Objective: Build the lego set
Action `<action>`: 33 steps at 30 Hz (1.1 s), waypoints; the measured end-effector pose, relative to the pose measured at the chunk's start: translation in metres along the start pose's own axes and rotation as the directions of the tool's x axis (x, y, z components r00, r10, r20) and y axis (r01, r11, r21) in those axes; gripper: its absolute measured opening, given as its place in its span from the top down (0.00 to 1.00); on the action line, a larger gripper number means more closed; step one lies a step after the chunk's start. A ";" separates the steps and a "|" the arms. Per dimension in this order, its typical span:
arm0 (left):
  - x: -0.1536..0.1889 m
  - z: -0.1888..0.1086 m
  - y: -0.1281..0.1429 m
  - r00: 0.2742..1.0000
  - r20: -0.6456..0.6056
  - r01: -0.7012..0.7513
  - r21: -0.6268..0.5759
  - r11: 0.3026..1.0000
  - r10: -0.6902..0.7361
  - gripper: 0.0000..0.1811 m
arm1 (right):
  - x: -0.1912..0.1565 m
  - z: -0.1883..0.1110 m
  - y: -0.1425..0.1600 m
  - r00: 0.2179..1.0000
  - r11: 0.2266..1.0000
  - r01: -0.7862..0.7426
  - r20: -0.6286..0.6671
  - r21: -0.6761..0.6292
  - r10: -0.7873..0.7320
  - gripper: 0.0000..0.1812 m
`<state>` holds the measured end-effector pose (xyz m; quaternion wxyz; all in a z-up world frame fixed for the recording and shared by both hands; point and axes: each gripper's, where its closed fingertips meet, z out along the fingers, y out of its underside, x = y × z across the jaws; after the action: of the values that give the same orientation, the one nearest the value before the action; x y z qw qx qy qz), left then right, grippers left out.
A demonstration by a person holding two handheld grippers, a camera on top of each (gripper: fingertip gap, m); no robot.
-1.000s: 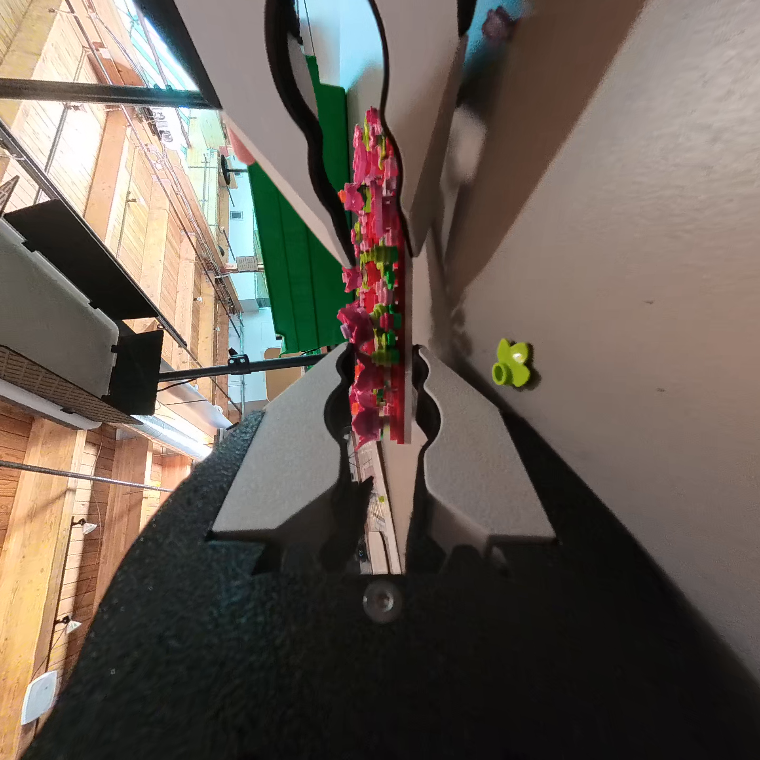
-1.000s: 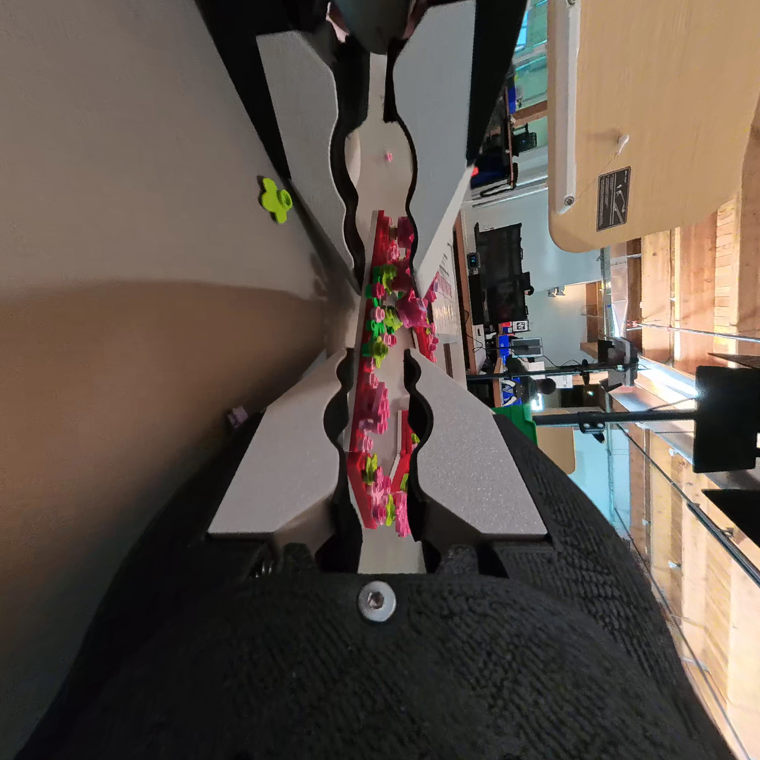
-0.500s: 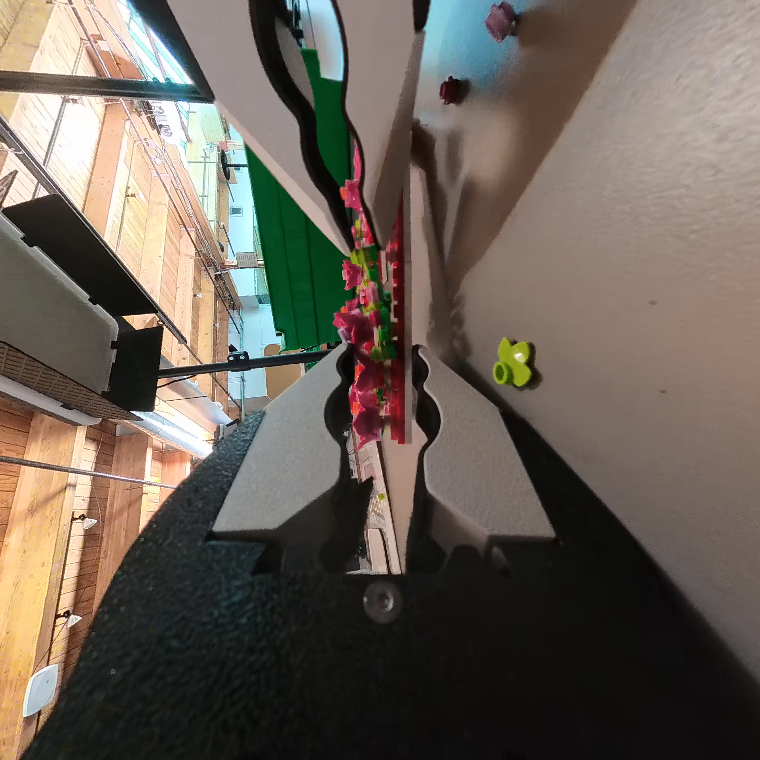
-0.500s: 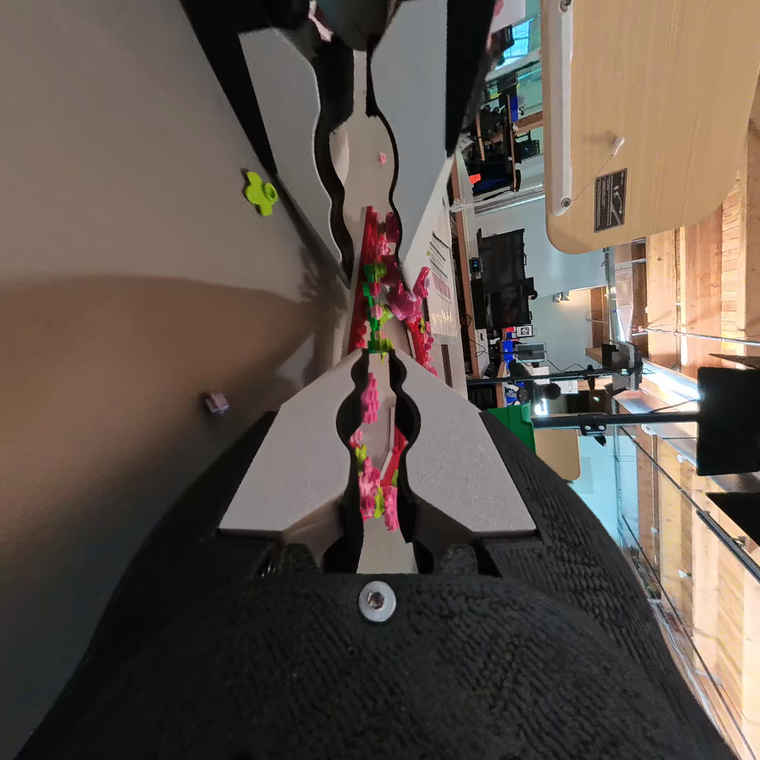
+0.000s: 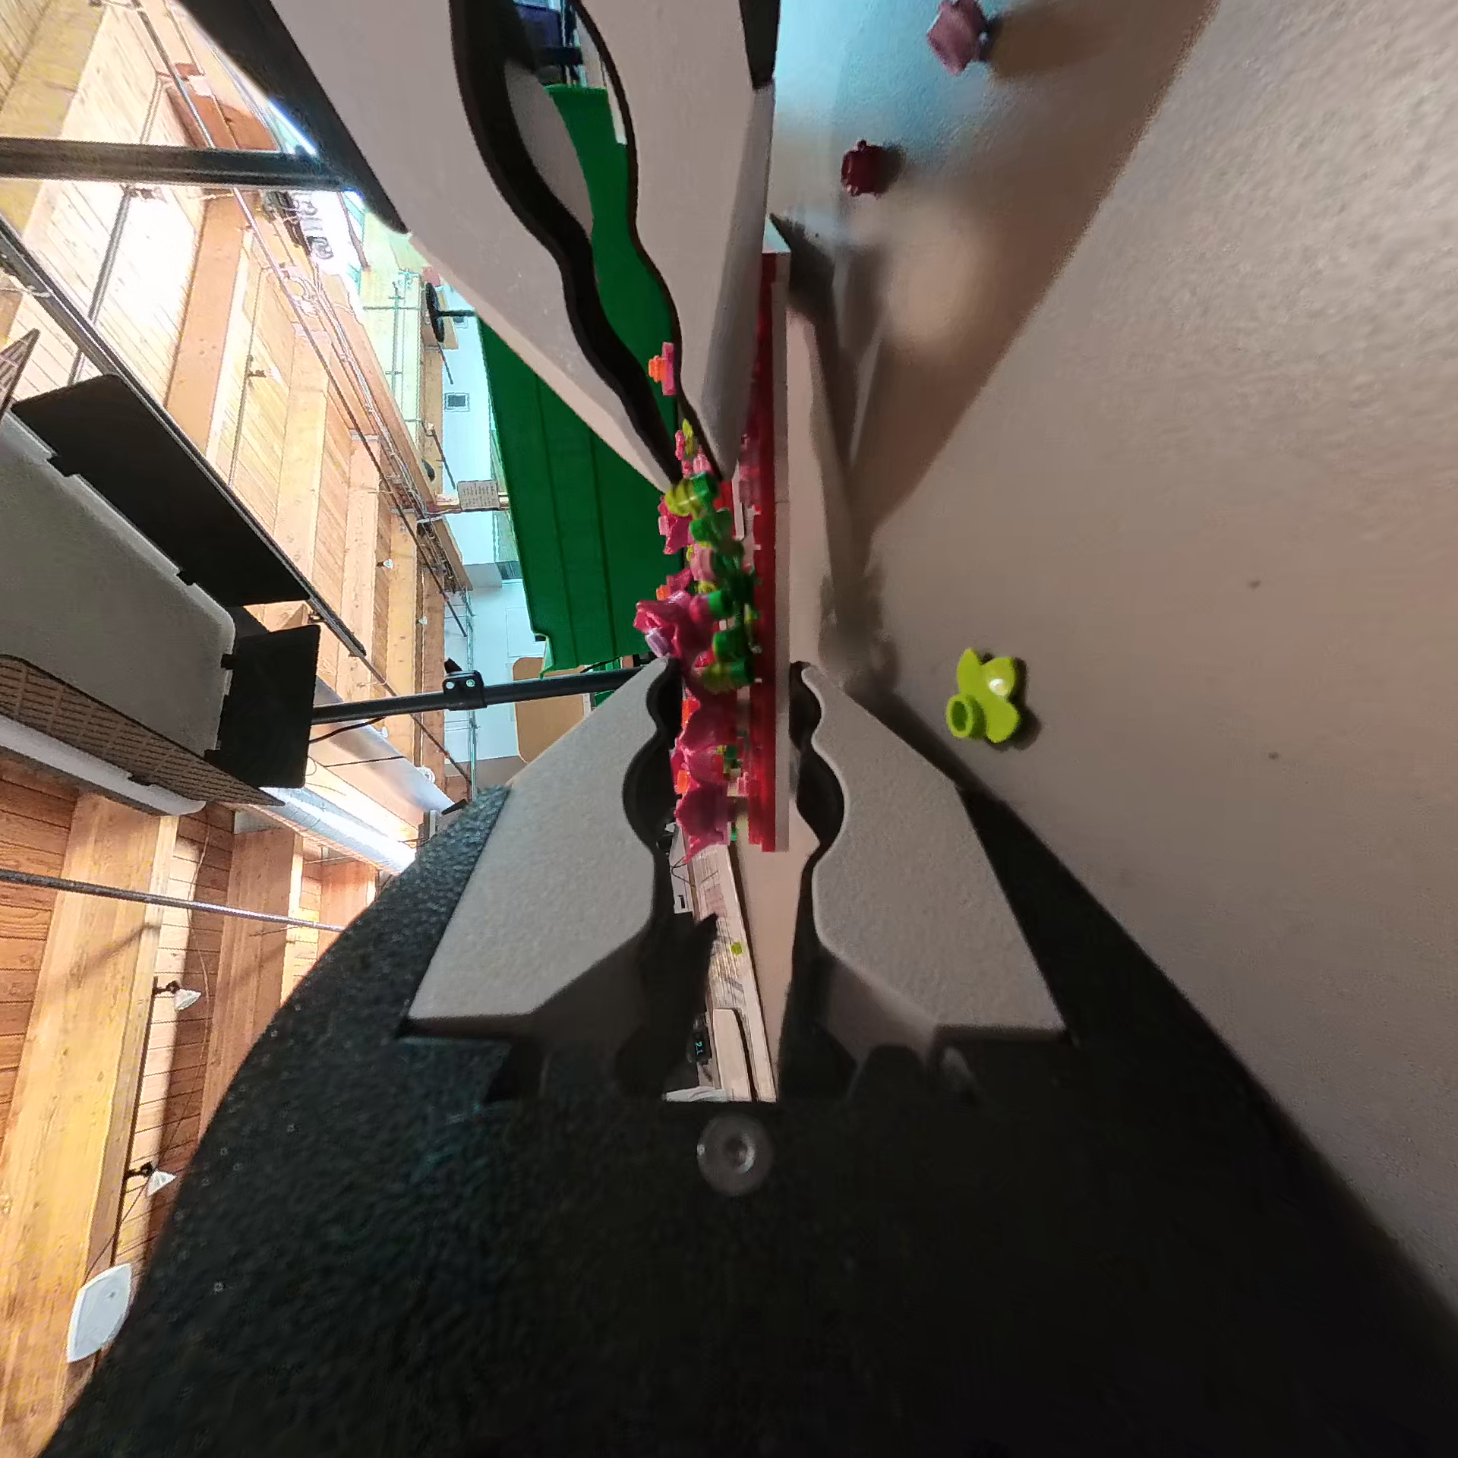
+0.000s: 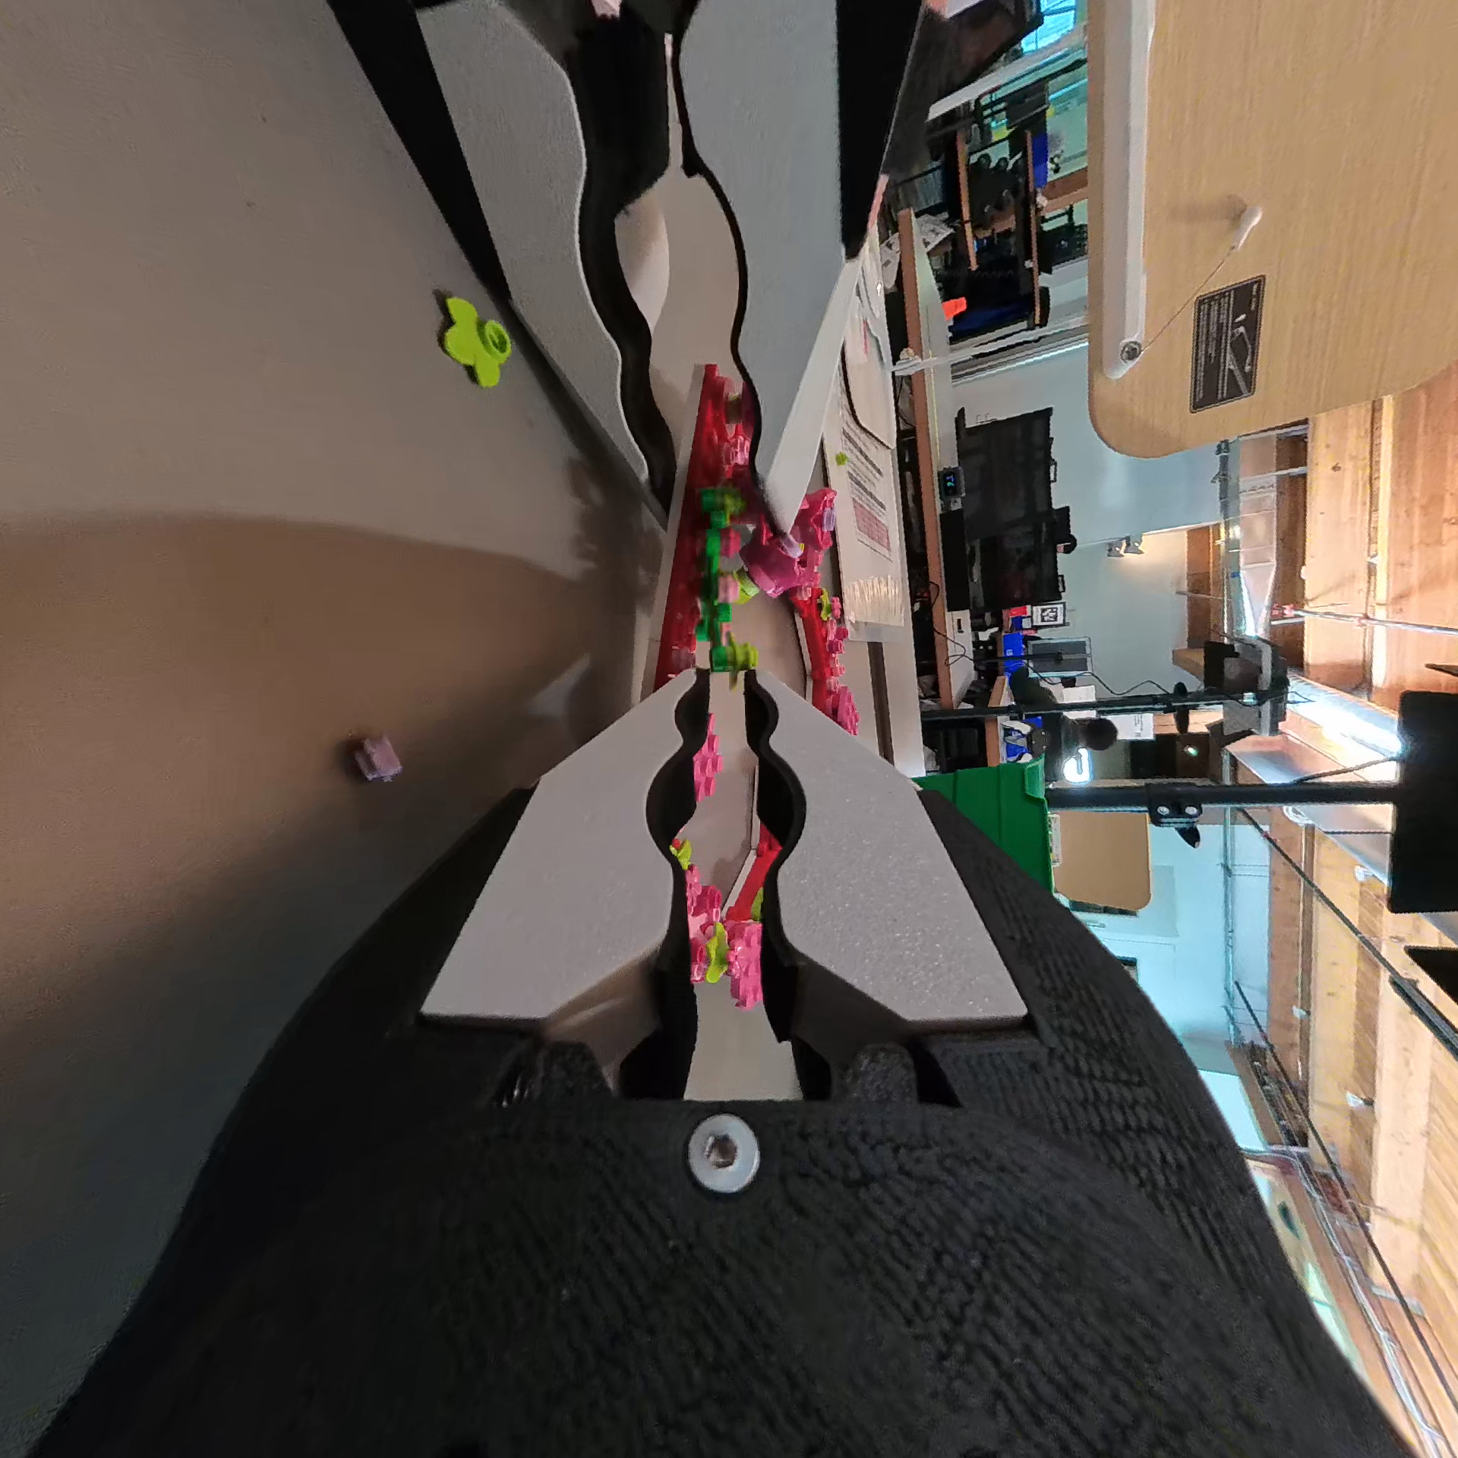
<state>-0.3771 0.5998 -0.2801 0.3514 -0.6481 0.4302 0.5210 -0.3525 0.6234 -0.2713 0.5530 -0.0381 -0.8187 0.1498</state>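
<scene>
Since a second ago your right gripper [image 5: 702, 465] has slid nearer along the red Lego plate [image 5: 764, 631] in the left wrist view, hiding more of its flowers. Your left gripper [image 5: 730, 671] pinches that plate's near end, which stands on edge against the grey table [image 5: 1183, 552]. A lime flower piece [image 5: 986, 696] lies just beside it; a dark red stud [image 5: 861, 167] lies farther off.

From the right wrist view, your right gripper [image 6: 724, 680] is nearly pressed together around the pink-flowered strip [image 6: 714, 923]. The left gripper [image 6: 710, 489] grips the far end. A small lilac piece [image 6: 375, 759] sits apart on the table.
</scene>
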 end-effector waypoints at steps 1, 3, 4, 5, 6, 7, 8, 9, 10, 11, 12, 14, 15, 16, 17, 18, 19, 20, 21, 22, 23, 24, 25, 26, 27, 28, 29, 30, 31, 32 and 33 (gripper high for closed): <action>0.000 0.000 0.000 1.000 0.000 -0.001 0.000 1.000 0.001 0.87 | 0.000 0.000 0.000 1.000 1.000 0.006 0.003 -0.004 -0.006 0.96; 0.000 0.000 0.000 1.000 0.000 -0.003 -0.001 1.000 0.003 0.87 | 0.000 0.000 0.002 1.000 1.000 0.023 0.005 -0.017 -0.023 0.96; 0.000 0.000 0.000 1.000 0.000 -0.004 -0.002 1.000 0.004 0.87 | 0.000 0.000 0.003 0.999 0.999 0.032 0.007 -0.027 -0.032 0.95; 0.000 0.000 0.000 1.000 -0.001 -0.004 -0.002 1.000 0.004 0.87 | 0.001 0.000 0.003 0.999 0.999 0.039 0.005 -0.030 -0.039 0.95; 0.000 0.000 0.000 1.000 -0.001 -0.005 -0.002 1.000 0.005 0.87 | 0.001 0.000 0.003 0.999 0.998 0.045 0.007 -0.032 -0.045 0.94; 0.000 0.000 0.000 1.000 0.000 -0.005 -0.003 1.000 0.005 0.87 | 0.001 -0.001 0.003 0.999 0.998 0.047 0.010 -0.035 -0.047 0.94; 0.000 0.000 0.000 1.000 0.000 -0.005 -0.003 1.000 0.005 0.87 | 0.001 -0.001 0.003 0.999 0.998 0.046 0.015 -0.035 -0.046 0.94; -0.001 0.000 0.000 1.000 0.000 -0.005 -0.004 1.000 0.005 0.87 | 0.001 -0.002 0.003 0.999 0.998 0.044 0.020 -0.035 -0.043 0.94; 0.000 0.000 0.000 1.000 0.000 -0.005 -0.004 1.000 0.005 0.87 | 0.000 -0.003 0.003 0.999 0.999 0.039 0.029 -0.034 -0.038 0.93; -0.001 0.000 0.000 1.000 0.000 -0.005 -0.004 1.000 0.005 0.87 | 0.000 -0.004 0.003 0.999 0.999 0.028 0.040 -0.027 -0.027 0.93; -0.001 0.000 0.000 1.000 0.000 -0.006 -0.004 1.000 0.006 0.87 | -0.003 -0.006 0.002 0.998 1.000 0.009 0.062 -0.016 -0.008 0.91; -0.001 0.000 0.000 1.000 0.002 -0.006 -0.004 1.000 0.006 0.87 | -0.007 -0.007 0.001 0.994 0.999 -0.035 0.100 -0.004 0.036 0.88; -0.001 0.000 0.000 1.000 0.002 -0.006 -0.004 1.000 0.006 0.87 | -0.007 -0.007 0.001 0.994 0.999 -0.042 0.103 -0.004 0.043 0.88; -0.001 0.000 0.000 1.000 0.002 -0.006 -0.004 1.000 0.006 0.87 | -0.007 -0.007 0.002 0.994 0.999 -0.038 0.103 -0.006 0.039 0.88; -0.001 0.000 0.000 1.000 0.002 -0.006 -0.004 1.000 0.006 0.87 | -0.007 -0.006 0.002 0.994 0.999 -0.038 0.103 -0.006 0.038 0.88; -0.001 0.000 0.000 1.000 0.002 -0.005 -0.004 1.000 0.005 0.87 | -0.007 -0.007 0.001 0.993 0.999 -0.050 0.108 -0.003 0.050 0.88; -0.001 0.000 0.000 1.000 0.003 -0.005 -0.004 1.000 0.005 0.87 | -0.007 -0.007 0.000 0.991 0.997 -0.073 0.115 0.003 0.072 0.88; -0.002 0.000 0.000 1.000 0.004 -0.006 -0.004 1.000 0.006 0.87 | -0.005 -0.007 -0.001 0.987 0.995 -0.104 0.123 0.009 0.102 0.88; -0.002 0.000 0.000 1.000 0.004 -0.006 -0.003 1.000 0.006 0.87 | -0.003 -0.008 0.000 0.981 0.990 -0.142 0.137 0.010 0.139 0.88; -0.002 -0.001 0.000 1.000 0.005 -0.005 -0.002 1.000 0.005 0.87 | 0.000 -0.009 0.000 0.973 0.984 -0.180 0.150 0.011 0.177 0.88; -0.002 -0.001 0.000 1.000 0.006 -0.006 -0.002 1.000 0.006 0.87 | 0.003 -0.009 0.001 0.965 0.976 -0.215 0.157 0.015 0.210 0.88; -0.002 -0.001 0.000 1.000 0.007 -0.005 -0.001 1.000 0.005 0.87 | 0.008 -0.010 0.002 0.958 0.969 -0.246 0.156 0.020 0.240 0.88; -0.002 -0.001 0.000 1.000 0.006 -0.001 0.001 1.000 0.001 0.87 | 0.014 -0.010 0.003 0.953 0.961 -0.275 0.143 0.030 0.268 0.88; -0.002 -0.001 -0.001 1.000 0.005 0.004 0.004 1.000 -0.004 0.87 | 0.022 -0.011 0.005 0.948 0.952 -0.303 0.115 0.046 0.296 0.88; -0.002 -0.002 -0.002 1.000 0.008 0.004 0.012 1.000 -0.004 0.87 | 0.032 -0.011 0.008 0.941 0.939 -0.336 0.071 0.073 0.331 0.88; -0.002 -0.003 -0.004 1.000 0.012 0.002 0.024 1.000 -0.002 0.87 | 0.043 -0.012 0.012 0.929 0.923 -0.370 0.012 0.104 0.371 0.88; -0.002 -0.004 -0.007 1.000 0.011 0.002 0.037 0.999 -0.002 0.86 | 0.056 -0.014 0.019 0.910 0.907 -0.398 -0.068 0.137 0.409 0.89; -0.002 -0.006 -0.010 1.000 0.010 0.004 0.053 0.999 -0.005 0.85 | 0.069 -0.018 0.029 0.882 0.895 -0.416 -0.167 0.164 0.441 0.88; -0.001 -0.008 -0.013 1.000 0.004 0.006 0.067 0.998 -0.007 0.84 | 0.084 -0.026 0.039 0.845 0.888 -0.419 -0.276 0.187 0.457 0.88; -0.001 -0.010 -0.015 1.000 -0.005 0.013 0.077 0.997 -0.013 0.83 | 0.097 -0.036 0.046 0.807 0.888 -0.408 -0.372 0.213 0.459 0.88; 0.000 -0.011 -0.016 1.000 -0.015 0.025 0.081 0.996 -0.024 0.81 | 0.108 -0.047 0.053 0.757 0.887 -0.396 -0.462 0.237 0.462 0.88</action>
<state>-0.3582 0.5960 -0.2780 0.3809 -0.6420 0.4455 0.4942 -0.3566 0.7083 -0.1734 0.7000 -0.2283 -0.6025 0.3080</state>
